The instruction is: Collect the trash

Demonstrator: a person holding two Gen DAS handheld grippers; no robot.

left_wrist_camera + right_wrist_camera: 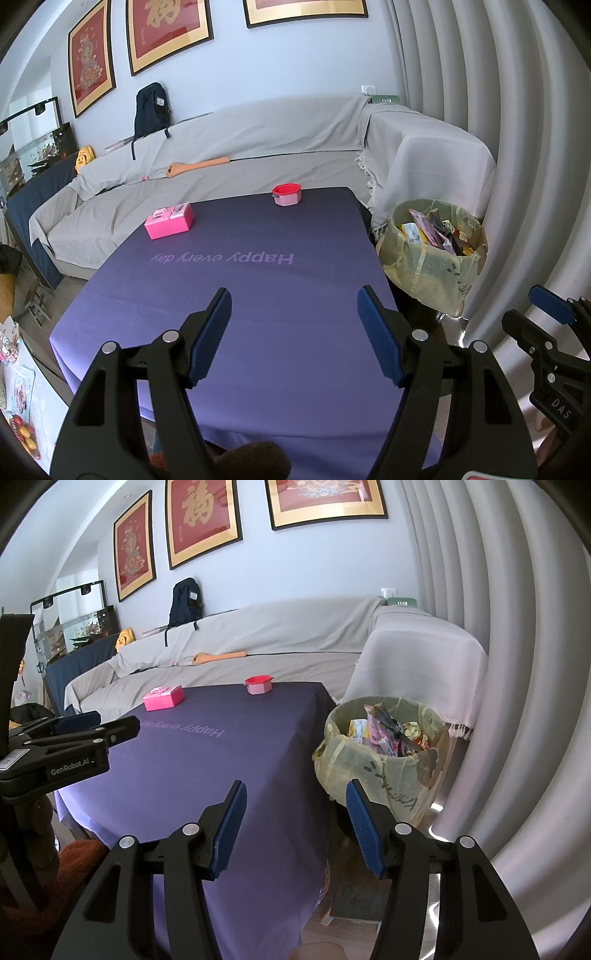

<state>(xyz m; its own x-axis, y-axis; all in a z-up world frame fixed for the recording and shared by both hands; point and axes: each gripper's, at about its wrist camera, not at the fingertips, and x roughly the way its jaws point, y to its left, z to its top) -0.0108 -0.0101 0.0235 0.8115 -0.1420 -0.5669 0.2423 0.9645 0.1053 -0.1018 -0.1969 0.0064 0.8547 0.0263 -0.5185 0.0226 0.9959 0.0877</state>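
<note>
Purple cloth covered the table, with the words "Happy every day" printed on it, and both tongs were held above its near end. The left gripper had its blue pads wide apart and nothing between them. The right gripper was also apart and empty, over the right edge of the table.

The trash bin stood on the floor just beside the table, ahead and to the right of both tongs. It was lined with a yellowish bag, and wrappers filled it almost to the rim — crumpled, of many colours.

On the far side of the cloth, well ahead of the tongs, lay a pink box to the left and a small pink container with a red top further back. Behind the table was a sofa under grey sheets — a dark backpack leaned on its back.
</note>
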